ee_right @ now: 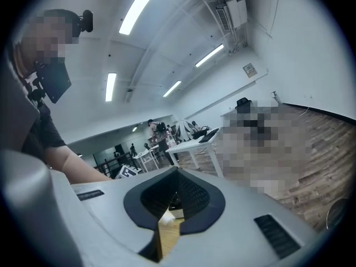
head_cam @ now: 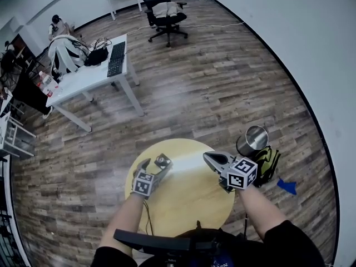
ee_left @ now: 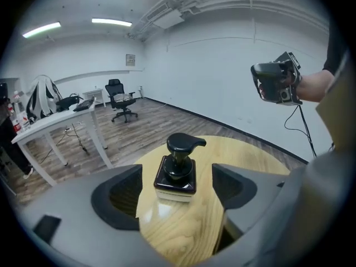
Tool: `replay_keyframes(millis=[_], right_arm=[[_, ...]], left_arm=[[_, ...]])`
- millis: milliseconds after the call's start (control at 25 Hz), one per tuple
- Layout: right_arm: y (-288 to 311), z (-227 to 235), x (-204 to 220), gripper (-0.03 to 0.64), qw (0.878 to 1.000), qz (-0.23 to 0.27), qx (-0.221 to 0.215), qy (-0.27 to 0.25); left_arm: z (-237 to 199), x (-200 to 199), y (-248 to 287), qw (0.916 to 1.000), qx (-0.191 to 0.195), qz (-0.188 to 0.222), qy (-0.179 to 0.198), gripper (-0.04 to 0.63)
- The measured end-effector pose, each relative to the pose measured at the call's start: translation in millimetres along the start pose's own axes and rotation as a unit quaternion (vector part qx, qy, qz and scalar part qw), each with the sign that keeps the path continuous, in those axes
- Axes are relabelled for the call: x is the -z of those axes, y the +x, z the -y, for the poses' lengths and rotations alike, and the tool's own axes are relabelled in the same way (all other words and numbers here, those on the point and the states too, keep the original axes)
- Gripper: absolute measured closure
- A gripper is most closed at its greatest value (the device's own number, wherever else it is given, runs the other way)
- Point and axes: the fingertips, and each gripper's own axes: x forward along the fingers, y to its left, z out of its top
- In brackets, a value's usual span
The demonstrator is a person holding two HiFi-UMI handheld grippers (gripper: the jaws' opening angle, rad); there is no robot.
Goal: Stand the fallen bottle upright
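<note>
- One small pump bottle (ee_left: 177,171) stands upright on a round, pale wooden counter (head_cam: 189,204), toward its left half in the head view.
- Two flat sides of the bottle's square, dark, glossy shoulder face the left tool (head_cam: 154,166), whose jaws stand wide apart on either side of the bottle. Wood shows in the gaps, so neither pad touches it.
- The right tool (head_cam: 210,160) hangs above the right side of the counter, well apart from the bottle. Its jaws are together and there is nothing between them.
- The bottle looks like hard plastic or glass, so it is probably stiff, smooth and somewhat slippery. It is small enough to be light, though how full it is cannot be told.
- The black pump head on top has a spout pointing right. It would likely sink or swivel under pressure, which makes it a poor place to grip.
- The best hold appears to be across the two flat sides of the square body, below the collar, where the pads can sit flush.
- The base looks narrow under a tall pump, so a sideways nudge could topple it again.
- Judged from its posture, the bottle already stands as the task asks.
</note>
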Motion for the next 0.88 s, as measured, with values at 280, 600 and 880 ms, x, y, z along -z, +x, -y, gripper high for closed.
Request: replay_keyframes(millis=[280,600,880], right_arm=[[-19.0,-5.6,-21.9,0.601,1.000,0.002,-0.005,-0.017],[-31.2,-36.3,-73.4,0.601,0.997,0.016,-0.046,-0.057],[-23.1,-94.2,-100.4,0.601,0.994,0.020,-0.059,-0.095]], left_arm=[[-4.1,-7.8,-58.4,0.9953,-0.046,0.068,-0.052,0.242],[14.1,-75.8,-160.0,0.9700,-0.072,0.208,-0.104,0.405],[20.8,-97.0,-247.9,0.9475,-0.071,0.289,-0.118,0.499]])
